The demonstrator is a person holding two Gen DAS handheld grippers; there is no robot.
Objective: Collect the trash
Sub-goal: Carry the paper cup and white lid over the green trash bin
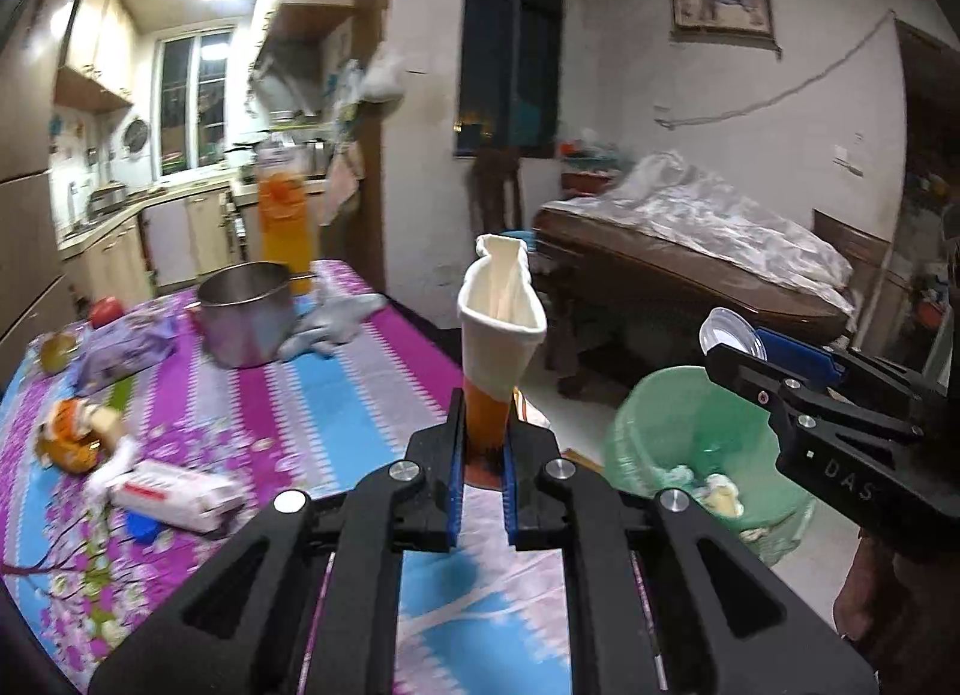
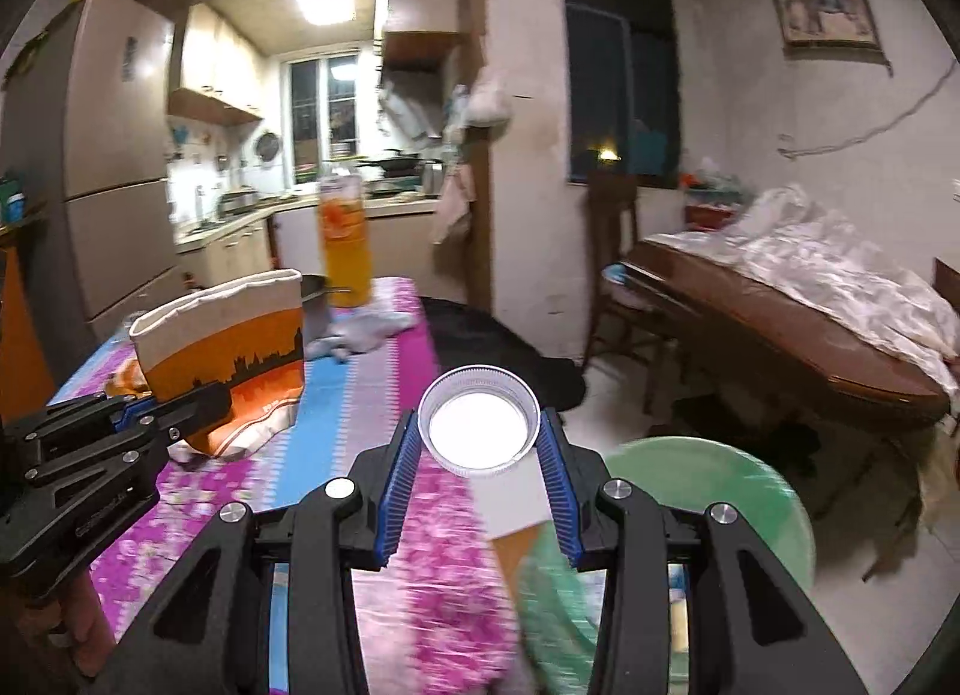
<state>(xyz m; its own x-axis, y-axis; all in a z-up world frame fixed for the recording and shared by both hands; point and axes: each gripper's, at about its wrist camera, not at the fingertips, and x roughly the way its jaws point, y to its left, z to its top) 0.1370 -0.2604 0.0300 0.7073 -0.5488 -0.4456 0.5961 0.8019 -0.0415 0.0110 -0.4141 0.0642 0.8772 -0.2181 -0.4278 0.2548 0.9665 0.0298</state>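
Observation:
My left gripper (image 1: 485, 431) is shut on the bottom of a crumpled orange-and-cream paper bag (image 1: 501, 323), held upright above the table edge. In the right wrist view the same bag (image 2: 222, 335) shows a black skyline print, with the left gripper (image 2: 198, 401) clamped on its lower edge. My right gripper (image 2: 480, 419) is shut on a round white plastic lid (image 2: 474, 425), pinched at its rim by both pads. From the left wrist view, the right gripper (image 1: 741, 344) and its lid (image 1: 729, 332) hang above a green lined trash bin (image 1: 690, 443) on the floor with scraps inside.
The table (image 1: 336, 395) wears a purple-and-blue flowered cloth and carries a steel pot (image 1: 246, 311), a tall orange bottle (image 1: 285, 215), a white carton (image 1: 180, 494) and snack wrappers. The bin (image 2: 720, 491) stands by the table's right side. A dark wooden table (image 2: 810, 347) fills the right.

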